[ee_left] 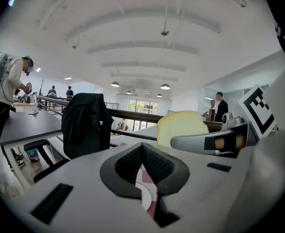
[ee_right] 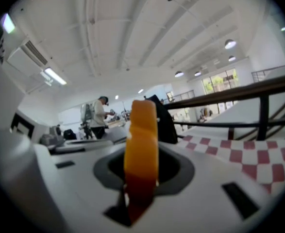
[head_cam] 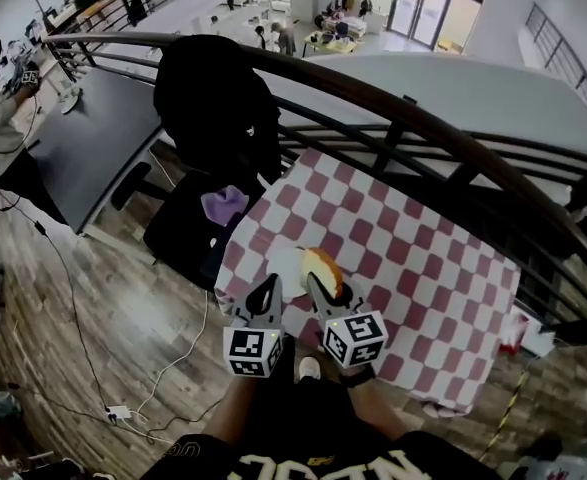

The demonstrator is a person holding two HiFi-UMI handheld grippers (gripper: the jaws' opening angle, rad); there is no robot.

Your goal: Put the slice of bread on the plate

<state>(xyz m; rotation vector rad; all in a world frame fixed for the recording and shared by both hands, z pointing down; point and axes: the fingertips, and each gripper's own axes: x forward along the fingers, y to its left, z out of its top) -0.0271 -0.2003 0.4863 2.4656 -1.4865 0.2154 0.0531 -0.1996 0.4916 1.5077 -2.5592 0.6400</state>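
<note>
Head view: near the checkered tabletop point(head_cam: 428, 278) front-left corner, railing point(head_cam: 373, 108) behind, right gripper point(head_cam: 323, 284) jaws pinch the pale, golden-crusted slice of bread point(head_cam: 326, 262) beside the white plate point(head_cam: 284, 268); left gripper point(head_cam: 266, 293) jaws pressed together.

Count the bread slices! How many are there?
1. The slice of bread is pinched on edge in the right claw, right by the white plate on the checkered tablecloth.
</note>
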